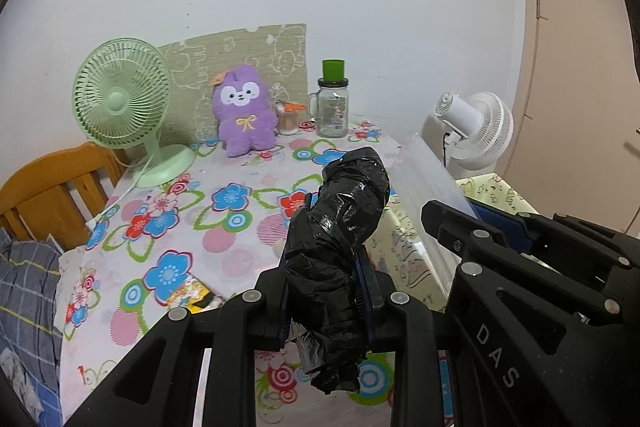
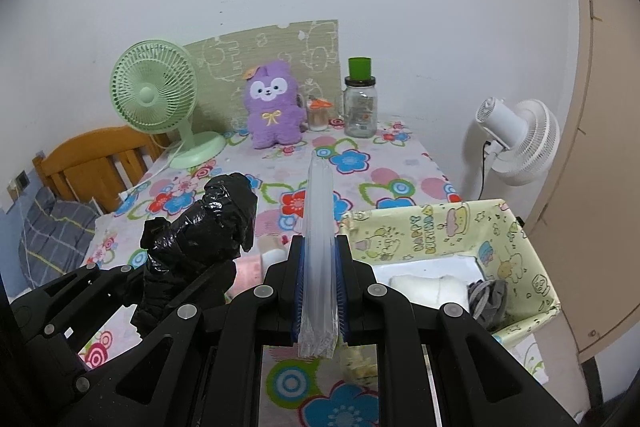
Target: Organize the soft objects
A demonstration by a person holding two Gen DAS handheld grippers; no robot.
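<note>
Black plastic bundle (image 1: pixel 340 255) is clamped upright in the left gripper (image 1: pixel 326 291), held above the floral table (image 1: pixel 224 195). A clear folded sheet (image 2: pixel 318 247) is pinched edge-on by the right gripper (image 2: pixel 319 291). Right of both, the yellow box (image 2: pixel 516 239) already holds white and grey soft items; the right gripper is nearer.

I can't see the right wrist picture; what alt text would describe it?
The right gripper is shut on a clear folded plastic bag above a floral tablecloth; beside it, the left gripper holds a crumpled black plastic bundle. A yellow cartoon-print box sits at right.
</note>
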